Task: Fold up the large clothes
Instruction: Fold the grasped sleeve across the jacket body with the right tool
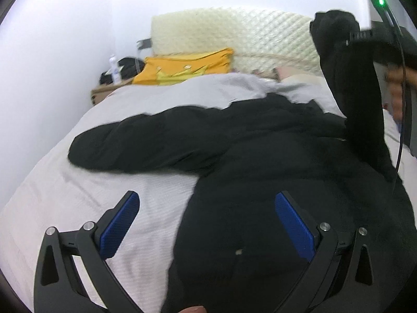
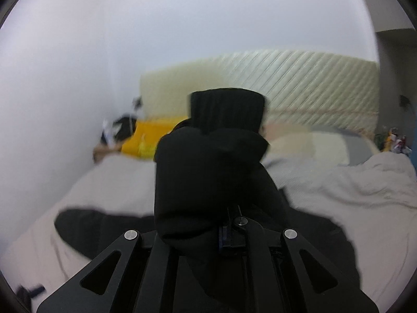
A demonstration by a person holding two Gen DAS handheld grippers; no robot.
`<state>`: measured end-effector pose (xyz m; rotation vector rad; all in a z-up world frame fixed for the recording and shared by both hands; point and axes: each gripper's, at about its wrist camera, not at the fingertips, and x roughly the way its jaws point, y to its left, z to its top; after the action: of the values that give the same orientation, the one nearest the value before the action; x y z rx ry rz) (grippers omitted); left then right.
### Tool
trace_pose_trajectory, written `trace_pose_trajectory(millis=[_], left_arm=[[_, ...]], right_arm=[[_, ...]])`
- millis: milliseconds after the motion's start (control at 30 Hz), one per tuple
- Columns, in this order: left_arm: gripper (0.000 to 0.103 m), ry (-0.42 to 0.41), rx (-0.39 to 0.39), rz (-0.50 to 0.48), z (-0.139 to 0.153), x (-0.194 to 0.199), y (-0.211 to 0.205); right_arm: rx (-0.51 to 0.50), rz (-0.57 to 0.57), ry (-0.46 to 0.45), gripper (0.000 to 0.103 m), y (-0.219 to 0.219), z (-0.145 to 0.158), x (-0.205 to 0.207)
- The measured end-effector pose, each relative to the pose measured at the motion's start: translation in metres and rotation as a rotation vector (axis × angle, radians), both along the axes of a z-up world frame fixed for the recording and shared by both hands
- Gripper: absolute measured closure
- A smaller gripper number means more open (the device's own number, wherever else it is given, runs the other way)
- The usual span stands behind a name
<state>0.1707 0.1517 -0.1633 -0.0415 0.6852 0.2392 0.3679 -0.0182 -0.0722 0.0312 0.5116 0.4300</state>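
Note:
A large black jacket (image 1: 260, 161) lies spread on the pale bed cover (image 1: 78, 195), one sleeve (image 1: 135, 143) stretched out to the left. My left gripper (image 1: 207, 208) is open and empty, low over the jacket's left edge. My right gripper (image 2: 229, 224) is shut on the jacket's other sleeve (image 2: 213, 167) and holds it lifted above the bed, the ribbed cuff (image 2: 226, 109) standing up in front of the camera. In the left wrist view that raised sleeve (image 1: 346, 78) and the right gripper (image 1: 365, 39) show at the upper right.
A cream quilted headboard (image 1: 234, 34) stands at the far end. An orange and yellow cushion (image 1: 187, 65) and dark items (image 1: 125, 70) lie by the white wall on the left. Crumpled pale bedding (image 2: 351, 182) lies on the right. Small figurines (image 2: 393, 140) stand at far right.

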Motion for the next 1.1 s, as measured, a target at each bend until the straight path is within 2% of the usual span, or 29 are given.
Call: trace_pose_trajectory(millis=[100,267,400,533,667,767,800,867,1100], left_arm=[[0.000,0.015,-0.005,0.046,-0.005,0.001,0.015],[0.000,0.002,-0.063,0.066,-0.007,-0.004,0.029],[0.000,0.000,-0.085,0.057,-0.009,-0.005,0.033],[0.000,0.003,-0.097,0.057,-0.011,-0.006,0.038],[0.000,0.020,-0.143,0.049,-0.012,-0.001,0.041],[0.000,0.020,-0.135,0.033,-0.008,-0.001,0.033],[0.000,0.016,-0.123,0.029,-0.006,-0.001,0.028],[0.000,0.004,-0.120,0.025,-0.002,-0.002,0.024],[0.000,-0.020,-0.125,0.000,0.013,-0.001,0.012]], right_arm=[[-0.027,0.043,0.058,0.095,0.037,-0.040,-0.006],[-0.064,0.050,0.150,0.095,0.064,-0.100,-0.007],[-0.085,0.037,0.202,0.094,0.079,-0.132,-0.004],[-0.107,0.039,0.237,0.092,0.083,-0.152,0.000],[-0.093,0.045,0.247,0.077,0.084,-0.149,-0.007],[-0.054,0.059,0.256,0.052,0.079,-0.142,-0.013],[-0.046,0.063,0.259,0.047,0.078,-0.139,-0.015],[-0.038,0.071,0.255,0.041,0.074,-0.129,-0.023],[-0.013,0.076,0.183,0.036,0.044,-0.081,-0.052]])
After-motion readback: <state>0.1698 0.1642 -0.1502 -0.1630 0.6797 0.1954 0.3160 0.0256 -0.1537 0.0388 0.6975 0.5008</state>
